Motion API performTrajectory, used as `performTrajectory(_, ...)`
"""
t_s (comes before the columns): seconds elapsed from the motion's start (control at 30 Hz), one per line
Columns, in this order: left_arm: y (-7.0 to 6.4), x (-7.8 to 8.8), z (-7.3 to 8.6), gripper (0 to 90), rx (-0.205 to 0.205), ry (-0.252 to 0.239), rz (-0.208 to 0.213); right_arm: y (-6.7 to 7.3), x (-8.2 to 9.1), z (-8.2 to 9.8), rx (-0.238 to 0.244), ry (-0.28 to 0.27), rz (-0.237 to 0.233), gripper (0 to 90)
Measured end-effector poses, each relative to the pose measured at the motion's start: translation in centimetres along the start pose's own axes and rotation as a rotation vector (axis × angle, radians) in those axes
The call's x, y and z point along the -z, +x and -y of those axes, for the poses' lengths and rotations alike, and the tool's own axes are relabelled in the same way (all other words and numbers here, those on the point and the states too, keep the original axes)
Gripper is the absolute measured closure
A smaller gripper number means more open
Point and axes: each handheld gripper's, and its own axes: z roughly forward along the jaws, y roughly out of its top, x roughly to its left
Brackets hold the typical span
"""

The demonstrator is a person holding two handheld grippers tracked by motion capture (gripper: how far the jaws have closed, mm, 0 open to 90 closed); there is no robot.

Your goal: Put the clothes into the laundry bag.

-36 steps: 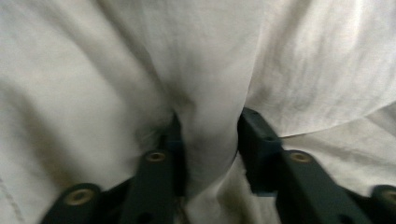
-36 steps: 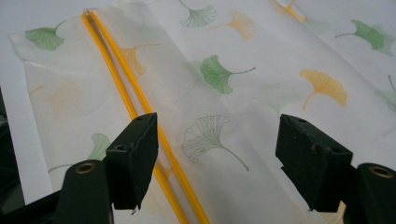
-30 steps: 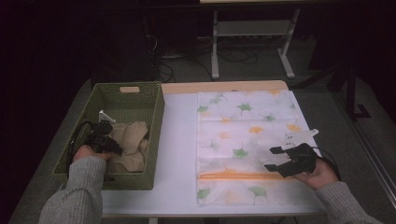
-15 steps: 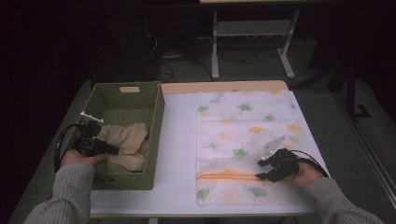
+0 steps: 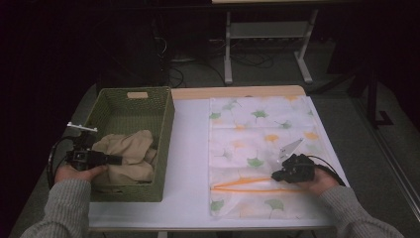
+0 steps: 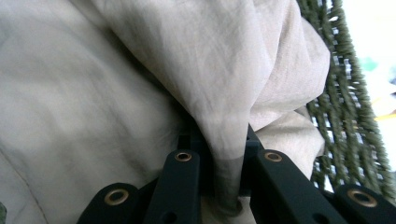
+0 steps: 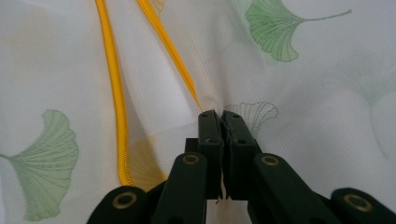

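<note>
At the left of the tabletop (image 5: 190, 148) stood a green woven basket (image 5: 166, 129) holding a crumpled beige cloth (image 5: 130, 154). The left tongs (image 5: 119, 159) reached in from the basket's left side and pinched a fold of that cloth; in the left gripper view the fabric (image 6: 224, 93) ran down between the jaws, bunched tight. To the right, well apart from the basket, a white mesh bag (image 5: 257, 134) printed with ginkgo leaves lay flat. The right tongs (image 5: 274, 176) had just been closing and pinched the bag's mesh beside its orange zipper (image 5: 242, 183), a thin layer caught between the jaws in the right gripper view (image 7: 221, 122).
</note>
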Motion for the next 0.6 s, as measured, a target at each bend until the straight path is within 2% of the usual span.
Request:
performTrajectory(0.07, 0.2, 0.4, 0.1, 83.4, 0.01, -0.018, 0.022, -0.2, 0.4, 0.1, -0.03, -0.02, -0.018, 87.0)
performTrajectory(0.2, 0.4, 1.0, 0.3, 83.5, 0.014, -0.049, 0.055, -0.3, 1.4, 0.0, -0.052, -0.057, -0.03, 87.0)
performTrajectory(0.37, 0.1, 1.7, 0.5, 83.6, 0.007, -0.087, 0.096, -0.2, 2.6, -0.6, -0.053, -0.092, -0.035, 87.0)
performTrajectory(0.5, 0.0, 2.5, 0.6, 83.7, 0.009, -0.129, 0.143, -0.5, 3.0, -0.7, -0.07, -0.116, -0.05, 87.2)
performTrajectory(0.6, -0.1, 3.1, 0.6, 83.7, 0.006, -0.153, 0.163, -0.7, 3.2, -0.6, -0.09, -0.128, -0.065, 87.3)
